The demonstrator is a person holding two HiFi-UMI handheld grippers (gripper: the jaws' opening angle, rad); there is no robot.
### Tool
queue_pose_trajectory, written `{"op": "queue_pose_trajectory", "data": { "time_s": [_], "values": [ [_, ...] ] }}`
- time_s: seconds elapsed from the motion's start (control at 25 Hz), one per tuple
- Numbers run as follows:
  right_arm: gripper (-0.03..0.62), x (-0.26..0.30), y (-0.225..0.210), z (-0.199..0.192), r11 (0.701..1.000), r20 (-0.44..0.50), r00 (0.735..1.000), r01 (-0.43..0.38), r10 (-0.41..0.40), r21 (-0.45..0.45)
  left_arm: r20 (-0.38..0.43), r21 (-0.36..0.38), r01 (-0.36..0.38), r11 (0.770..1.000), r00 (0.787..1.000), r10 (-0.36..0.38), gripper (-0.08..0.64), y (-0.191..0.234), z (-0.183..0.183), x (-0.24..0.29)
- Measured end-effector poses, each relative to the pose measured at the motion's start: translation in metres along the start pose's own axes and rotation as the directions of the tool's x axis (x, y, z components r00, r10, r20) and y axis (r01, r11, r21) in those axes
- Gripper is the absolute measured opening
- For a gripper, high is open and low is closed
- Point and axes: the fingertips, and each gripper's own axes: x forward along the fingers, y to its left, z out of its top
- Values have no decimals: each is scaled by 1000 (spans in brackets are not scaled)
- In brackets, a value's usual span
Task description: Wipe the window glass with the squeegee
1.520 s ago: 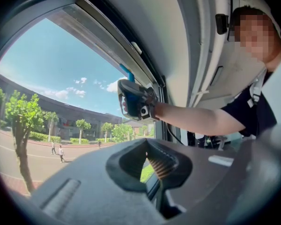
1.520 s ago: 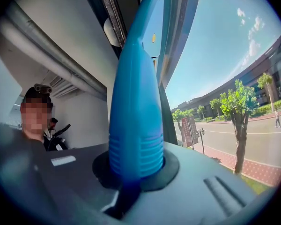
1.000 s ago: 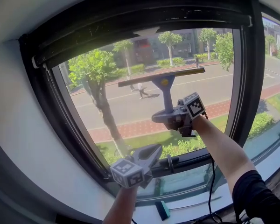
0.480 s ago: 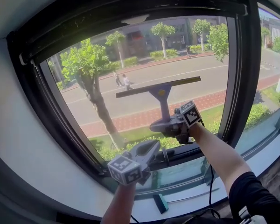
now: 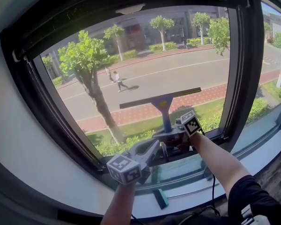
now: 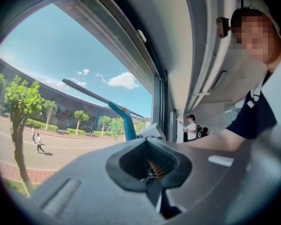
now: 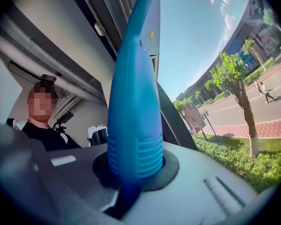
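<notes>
Right gripper's got the squeegee, blade low on the pane

My right gripper (image 5: 174, 136) is clenched round the ribbed grip of the blue plastic squeegee with the long dark blade (image 5: 163, 102), and the handle stands straight up out of the jaws. The blade lies across the lower part of the window glass (image 5: 145, 69), right end a bit higher than the left. My left gripper (image 5: 147, 151) has its jaws pressed together on nothing. It's just beside the right one, down by the bottom of the black window frame (image 5: 241, 69).

Upstairs room: its black-framed window (image 5: 245, 64) overlooks a tree-lined street (image 5: 178, 78).
</notes>
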Motion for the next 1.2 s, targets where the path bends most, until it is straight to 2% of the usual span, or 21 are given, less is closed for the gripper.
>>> {"op": "queue_pose_trajectory", "data": {
  "time_s": [0.44, 0.76, 1.04, 1.2],
  "values": [
    [6, -10, -16, -65, 993, -11, 1000, 18, -16, 118, -23, -42, -3, 999, 1000, 2, 2, 1, -25, 3],
    [6, -16, -27, -105, 977, 6, 999, 32, -34, 211, -27, -62, 12, 998, 1000, -13, 2, 0, -39, 6],
    [6, -21, -26, -125, 960, 20, 1000, 0, -6, 280, -11, -64, -9, 998, 1000, 9, 2, 13, -51, 2],
    [6, -24, -25, -133, 948, 19, 1000, -11, 6, 319, -40, -81, -7, 997, 999, 4, 3, 4, -48, 3]
  ]
}}
